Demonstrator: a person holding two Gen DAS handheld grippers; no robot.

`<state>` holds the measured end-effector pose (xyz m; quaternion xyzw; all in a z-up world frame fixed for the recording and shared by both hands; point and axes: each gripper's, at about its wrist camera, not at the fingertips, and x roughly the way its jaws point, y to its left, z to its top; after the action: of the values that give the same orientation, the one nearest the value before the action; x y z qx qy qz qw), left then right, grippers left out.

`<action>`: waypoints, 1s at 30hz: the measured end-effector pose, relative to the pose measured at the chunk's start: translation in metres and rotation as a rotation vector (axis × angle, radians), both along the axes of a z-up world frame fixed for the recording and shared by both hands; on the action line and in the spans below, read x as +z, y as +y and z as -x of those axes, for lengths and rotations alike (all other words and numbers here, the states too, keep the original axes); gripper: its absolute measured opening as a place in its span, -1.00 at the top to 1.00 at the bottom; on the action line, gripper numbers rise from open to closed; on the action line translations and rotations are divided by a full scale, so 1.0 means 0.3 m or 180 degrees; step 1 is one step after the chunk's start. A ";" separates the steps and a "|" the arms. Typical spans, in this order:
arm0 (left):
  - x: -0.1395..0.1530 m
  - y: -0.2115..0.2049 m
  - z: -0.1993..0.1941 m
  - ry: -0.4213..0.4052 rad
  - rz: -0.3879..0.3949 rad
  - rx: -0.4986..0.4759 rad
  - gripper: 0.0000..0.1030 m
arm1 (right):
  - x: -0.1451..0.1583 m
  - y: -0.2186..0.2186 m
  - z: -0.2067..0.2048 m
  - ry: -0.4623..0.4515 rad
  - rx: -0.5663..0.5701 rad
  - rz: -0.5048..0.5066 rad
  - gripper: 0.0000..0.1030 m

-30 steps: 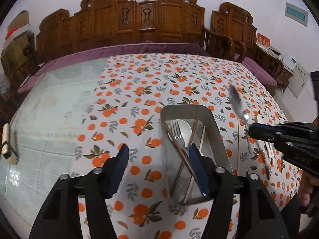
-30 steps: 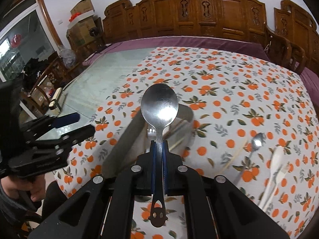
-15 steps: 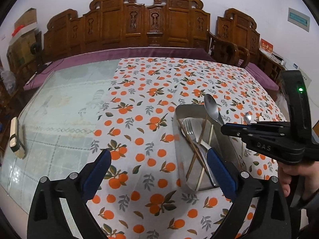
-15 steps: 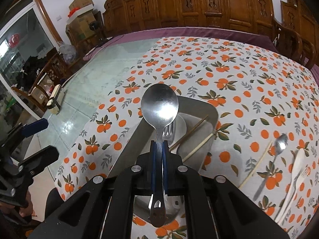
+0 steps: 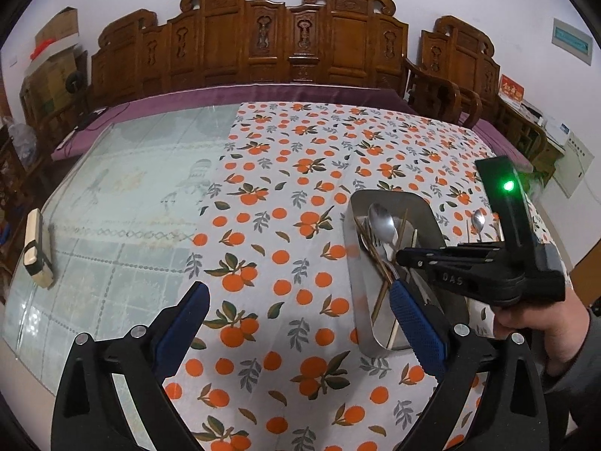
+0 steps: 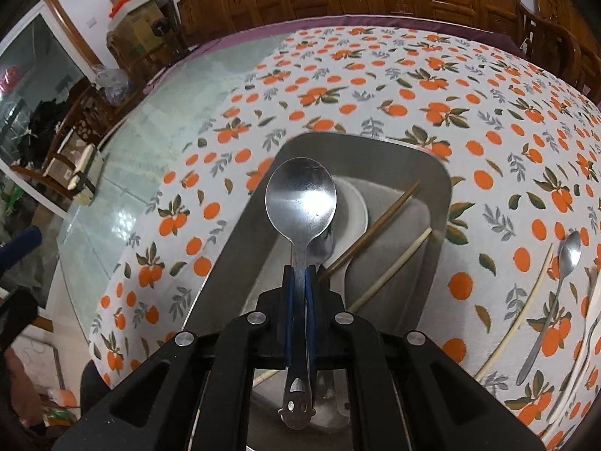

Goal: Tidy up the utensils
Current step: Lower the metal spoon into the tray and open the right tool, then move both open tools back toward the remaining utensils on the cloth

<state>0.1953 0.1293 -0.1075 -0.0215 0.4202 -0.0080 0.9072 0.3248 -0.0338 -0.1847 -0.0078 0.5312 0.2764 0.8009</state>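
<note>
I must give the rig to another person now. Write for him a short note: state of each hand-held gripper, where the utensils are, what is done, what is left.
Left hand-held gripper: open, holding nothing, over the tablecloth beside the metal tray; its jaws have just been opening.
Right hand-held gripper: shut on the large spoon by its handle, bowl forward, above the tray.
Done: a fork, a white spoon and some chopsticks lie in the tray.
Left: release the large spoon into the tray, then move the small spoon, a pale chopstick and the items at the right edge, which are too cut off to identify.
</note>
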 end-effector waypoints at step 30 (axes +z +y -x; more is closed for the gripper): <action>0.012 -0.215 -0.031 -0.0045 0.0058 -0.0266 -0.80 | 0.268 -0.427 0.175 -0.0714 -0.0205 -0.0044 0.36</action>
<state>0.2045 0.0649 -0.1041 -0.0121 0.4142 -0.0499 0.9087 0.2725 -0.1621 -0.1042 -0.0161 0.4363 0.2516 0.8638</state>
